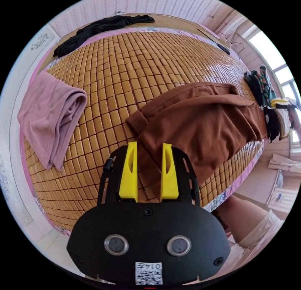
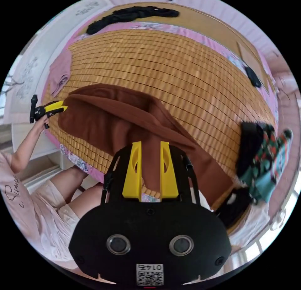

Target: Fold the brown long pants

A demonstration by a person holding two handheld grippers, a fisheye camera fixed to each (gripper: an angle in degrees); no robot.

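pants: brown long pants (image 1: 200,120) spread on the bamboo mat (image 1: 125,67), ready for folding
left gripper (image 1: 150,145): jaws parted, empty, at the pants' near end
right gripper (image 2: 150,144): jaws parted, empty, over the pants' edge

The left gripper (image 1: 150,144) hangs just above the pants' (image 1: 200,120) near end, its yellow jaws parted with a gap between them. The right gripper (image 2: 150,142) hovers over the pants, jaws likewise apart. In the right gripper view, a hand (image 2: 40,122) holds the left gripper at the pants' far end.
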